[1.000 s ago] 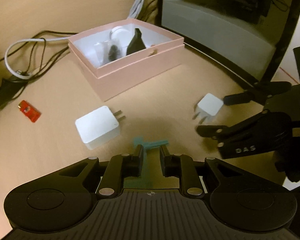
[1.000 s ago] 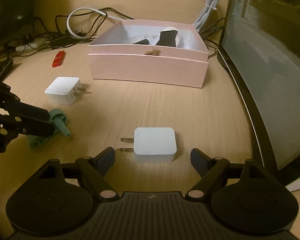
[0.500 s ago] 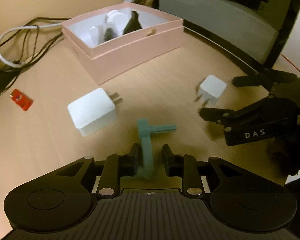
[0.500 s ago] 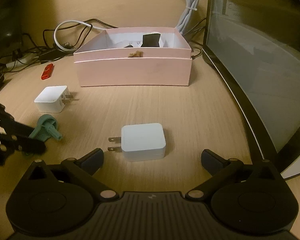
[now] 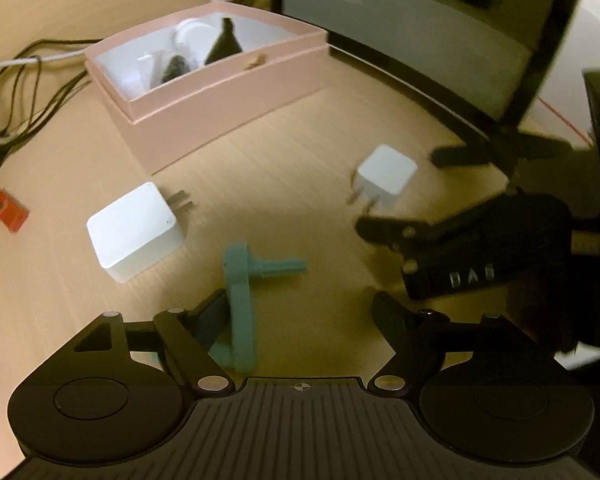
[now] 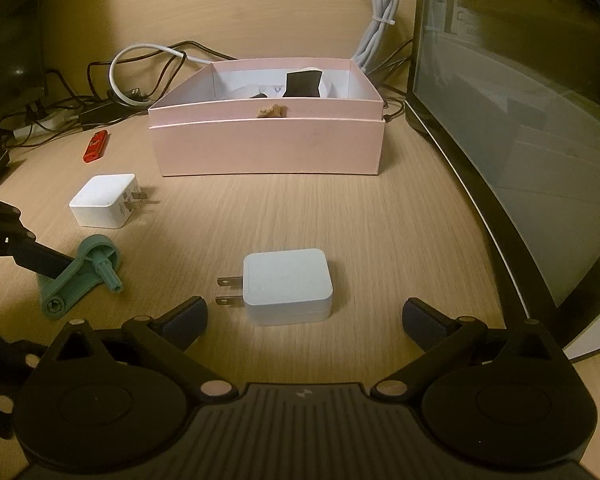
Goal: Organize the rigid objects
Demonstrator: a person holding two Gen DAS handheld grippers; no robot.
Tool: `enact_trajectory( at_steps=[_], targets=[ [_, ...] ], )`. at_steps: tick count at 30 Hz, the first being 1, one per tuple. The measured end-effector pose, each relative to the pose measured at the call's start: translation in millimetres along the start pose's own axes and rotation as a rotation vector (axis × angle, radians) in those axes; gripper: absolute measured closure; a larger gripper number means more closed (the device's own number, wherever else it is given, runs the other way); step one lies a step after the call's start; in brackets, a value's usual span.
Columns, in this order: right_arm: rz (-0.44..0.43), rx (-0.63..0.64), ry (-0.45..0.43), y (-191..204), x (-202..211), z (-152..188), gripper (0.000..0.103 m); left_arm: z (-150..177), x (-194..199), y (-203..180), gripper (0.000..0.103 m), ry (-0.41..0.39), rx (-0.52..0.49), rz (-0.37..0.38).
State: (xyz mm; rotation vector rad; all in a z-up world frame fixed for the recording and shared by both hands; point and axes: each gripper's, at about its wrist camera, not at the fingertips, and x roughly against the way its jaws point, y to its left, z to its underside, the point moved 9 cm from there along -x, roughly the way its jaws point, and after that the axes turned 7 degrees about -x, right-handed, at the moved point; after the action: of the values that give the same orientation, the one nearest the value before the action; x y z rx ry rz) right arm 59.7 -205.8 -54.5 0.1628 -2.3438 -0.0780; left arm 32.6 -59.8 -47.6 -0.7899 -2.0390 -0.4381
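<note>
1. We see the teal plastic crank [image 5: 242,300] lying on the bench [image 5: 284,184] between the jaws of the left gripper [image 5: 300,314]. The jaws are opening; the left jaw is just beside the crank's arm and the right one stands well clear of it.
2. In the right wrist view the same crank [image 6: 82,274] lies flat, with a left jaw reaching to it from the frame's left edge.
3. A small white wall charger [image 6: 286,286] lies on the bench with its prongs pointing left, just ahead of the right gripper [image 6: 304,318], whose jaws are spread wide and touch nothing.
4. A second white charger [image 6: 104,200] sits farther left, near the crank, prongs pointing right.
5. Behind them stands an open pink box [image 6: 268,144] that already holds some dark and white items.
6. A red USB stick [image 6: 96,146] lies left of the box, near a tangle of cables [image 6: 140,76].
7. A dark monitor [image 6: 516,92] rises along the right side of the bench.
</note>
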Motion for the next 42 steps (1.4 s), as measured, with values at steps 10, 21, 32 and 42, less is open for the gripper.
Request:
enact_trajectory(
  at_steps=[10,21,32,42],
  targets=[
    [-0.014,-0.002,0.003,-1.2,1.3,0.5,0.0,-10.7,-7.0,15.1,0.028,-0.009,0.024,-0.06],
    [-0.043,-0.013,-0.026,-4.5,20.0,-12.2,0.005,-14.5,-3.3,19.0,0.055,-0.075,0.005,-0.091],
    [-0.031,0.135,0.041,22.3,-6.6,-19.2,0.042,-10.0,17.7,4.0,0.055,-0.084,-0.012,-0.055],
    [-0.084,0.21,-0.048,37.4,31.7,-70.9,0.043,-82.6,77.1,31.5,0.055,-0.259,0.058,-0.004]
  ],
)
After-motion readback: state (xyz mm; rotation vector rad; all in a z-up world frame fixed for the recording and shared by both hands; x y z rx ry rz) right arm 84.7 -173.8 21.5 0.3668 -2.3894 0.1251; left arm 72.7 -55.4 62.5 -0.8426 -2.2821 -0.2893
